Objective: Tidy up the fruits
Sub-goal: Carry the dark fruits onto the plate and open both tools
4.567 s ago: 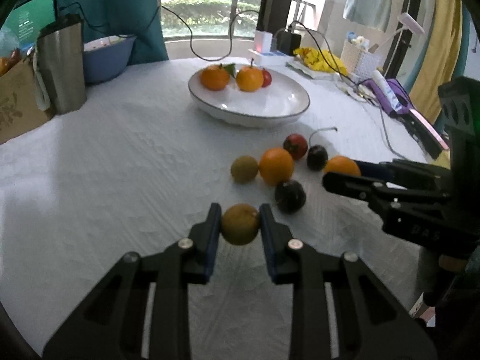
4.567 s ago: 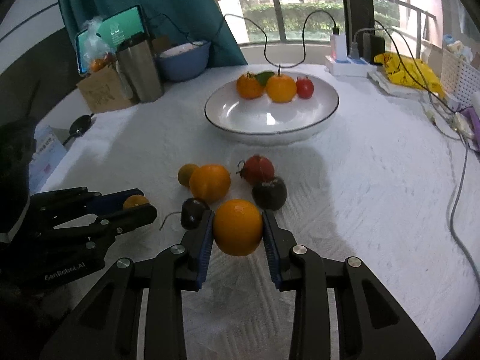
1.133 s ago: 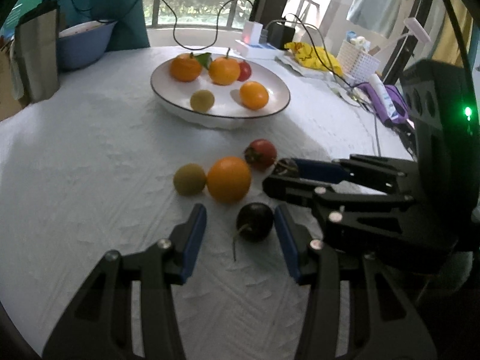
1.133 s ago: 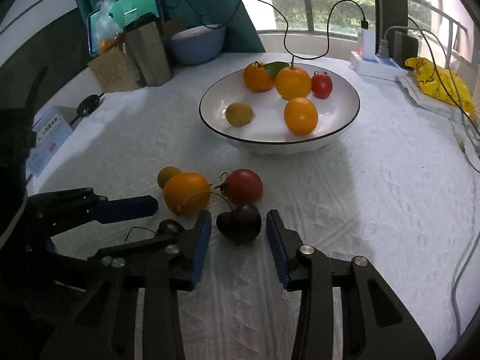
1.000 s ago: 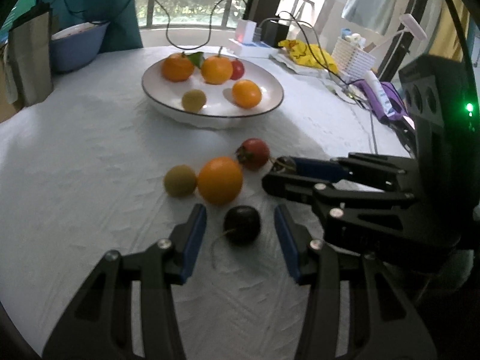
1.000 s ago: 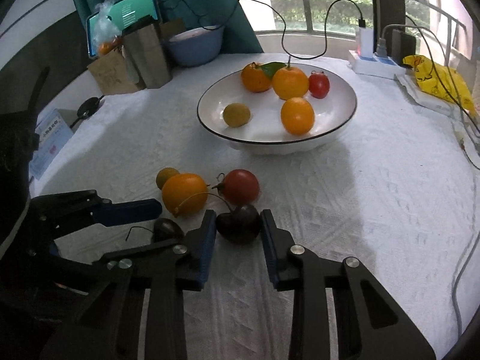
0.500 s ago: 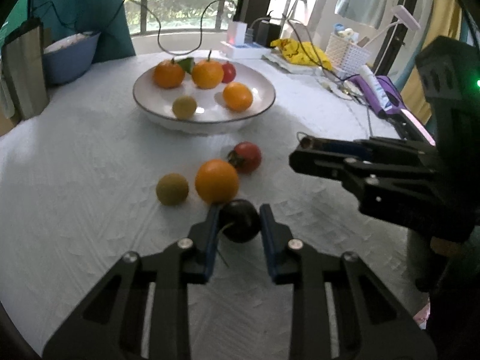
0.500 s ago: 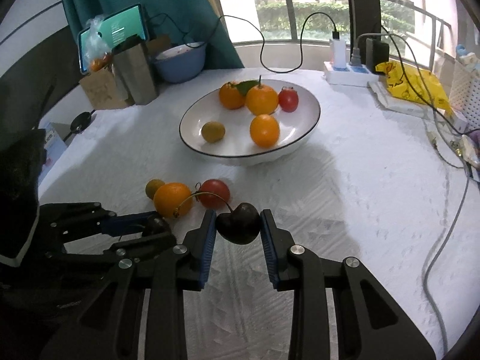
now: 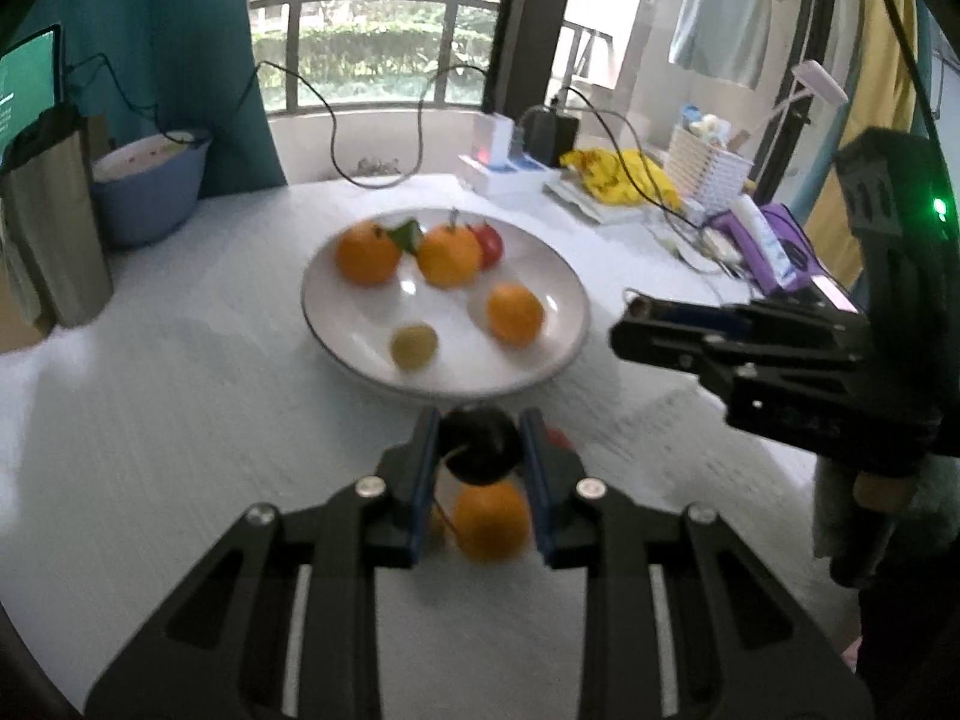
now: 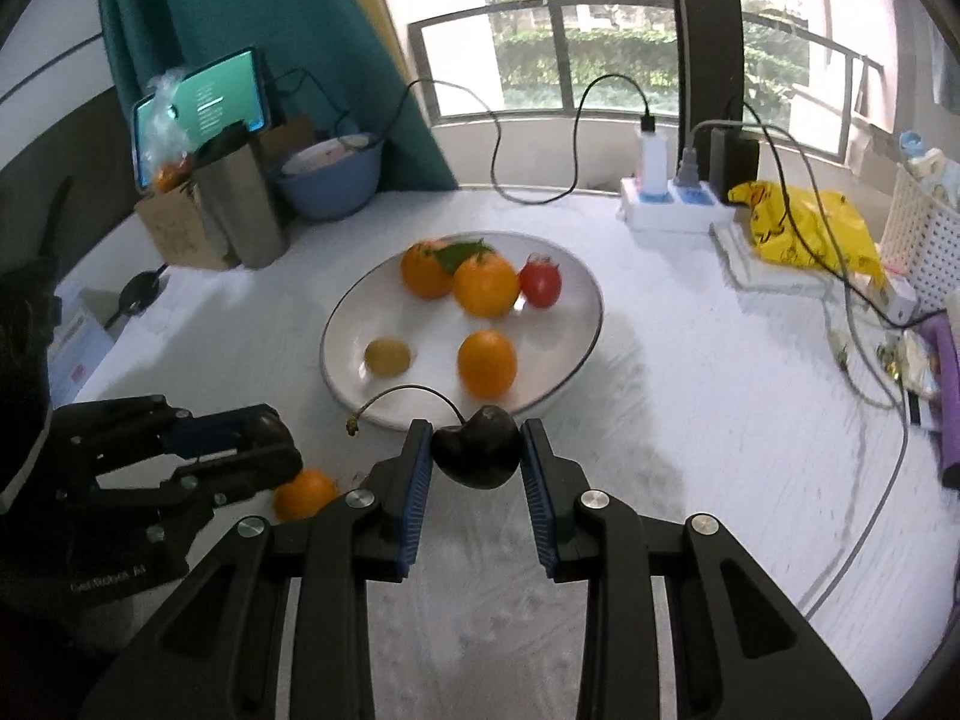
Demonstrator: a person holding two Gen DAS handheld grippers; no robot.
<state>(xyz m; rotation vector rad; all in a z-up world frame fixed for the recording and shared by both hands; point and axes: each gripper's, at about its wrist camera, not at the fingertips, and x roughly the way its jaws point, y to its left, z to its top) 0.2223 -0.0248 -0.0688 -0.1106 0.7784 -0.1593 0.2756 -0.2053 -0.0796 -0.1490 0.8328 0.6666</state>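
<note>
The right gripper's point(image 10: 476, 459) fingers pinch a glossy, near-black cherry point(image 10: 477, 447) with a long curved stem, held above the table point(image 10: 690, 420) just short of the white plate point(image 10: 345, 330). The left gripper's point(image 9: 479, 450) fingers clamp a second dark cherry point(image 9: 480, 443), an orange point(image 9: 491, 522) lying below them.

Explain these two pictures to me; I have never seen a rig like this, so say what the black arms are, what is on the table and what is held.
No robot here: a person holds two hand tools with pinching jaws, each carrying a wide-angle camera looking along them. One picture comes from the left gripper, the other from the right gripper. Each is closed on a dark cherry: the left cherry and the right cherry, whose stem curls up. Ahead, on the white tablecloth, a white plate holds three oranges, a red tomato and a small yellow-green fruit. Another orange lies on the cloth.
</note>
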